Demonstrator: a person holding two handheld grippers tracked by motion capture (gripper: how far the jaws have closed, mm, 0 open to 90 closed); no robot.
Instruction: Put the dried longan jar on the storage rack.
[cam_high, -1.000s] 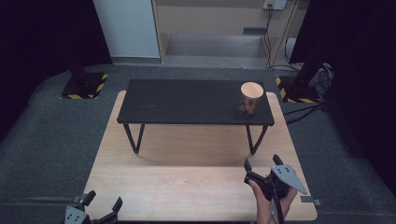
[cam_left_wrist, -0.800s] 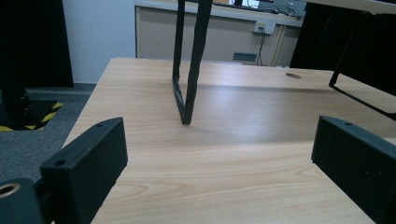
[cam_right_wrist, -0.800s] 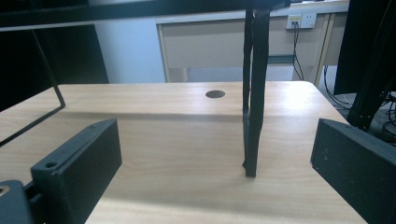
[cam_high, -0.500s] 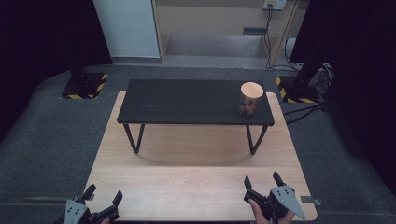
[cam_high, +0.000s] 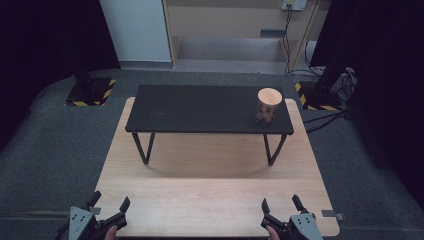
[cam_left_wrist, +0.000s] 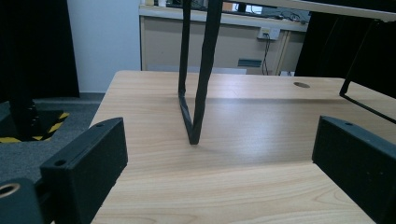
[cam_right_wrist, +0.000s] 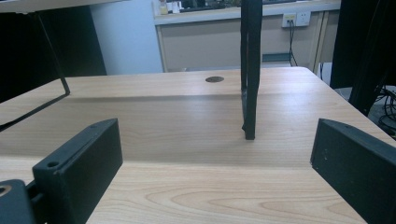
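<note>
Jar far from both hand-held grippers, nearer the right.
Clear jar with round wooden lid (cam_high: 268, 105) stands at black shelf's (cam_high: 200, 109) right end; left hand-held gripper (cam_high: 107, 209) and right hand-held gripper (cam_high: 280, 206), jaws spread and empty, sit at the light wooden worktop's (cam_high: 210, 195) near edge.

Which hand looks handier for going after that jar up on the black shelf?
Probably the right. The jar stands at the shelf's right end, roughly ahead of the right gripper. The left gripper sits at the table's opposite corner. Both are open and empty.
</note>
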